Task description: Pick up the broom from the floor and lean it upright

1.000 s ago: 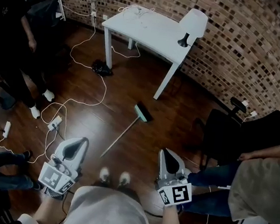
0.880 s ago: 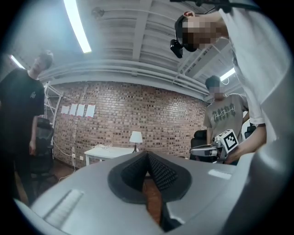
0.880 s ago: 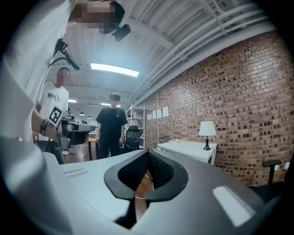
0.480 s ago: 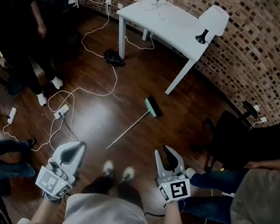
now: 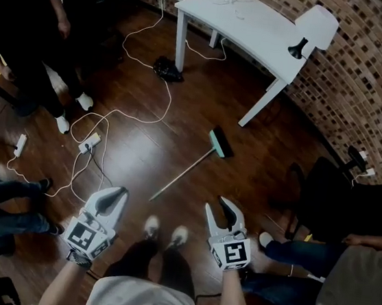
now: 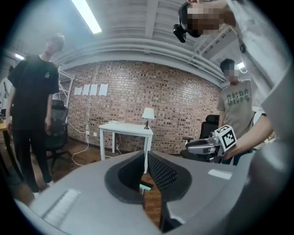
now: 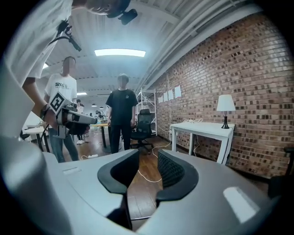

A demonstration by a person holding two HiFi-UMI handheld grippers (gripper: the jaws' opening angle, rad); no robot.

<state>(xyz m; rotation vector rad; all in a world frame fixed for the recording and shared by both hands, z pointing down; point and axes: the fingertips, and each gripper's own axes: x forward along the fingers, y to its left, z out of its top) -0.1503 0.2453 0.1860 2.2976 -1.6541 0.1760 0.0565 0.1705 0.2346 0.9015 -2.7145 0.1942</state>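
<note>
Broom (image 5: 187, 171) lies flat on the wood floor (image 5: 257, 174), teal head away from me, handle tip just ahead of my shoes (image 5: 179, 235). Prob. light & stiff, slim stick may roll; I'd grip mid-handle. My right gripper (image 5: 216, 207) jaws have just been opening, empty; left gripper (image 5: 120, 192) jaws together, empty.

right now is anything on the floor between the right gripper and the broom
Nothing visible: bare floor lies between the right gripper, its empty jaws just opening, and the broom. The white cable lies clear to the left.
</note>
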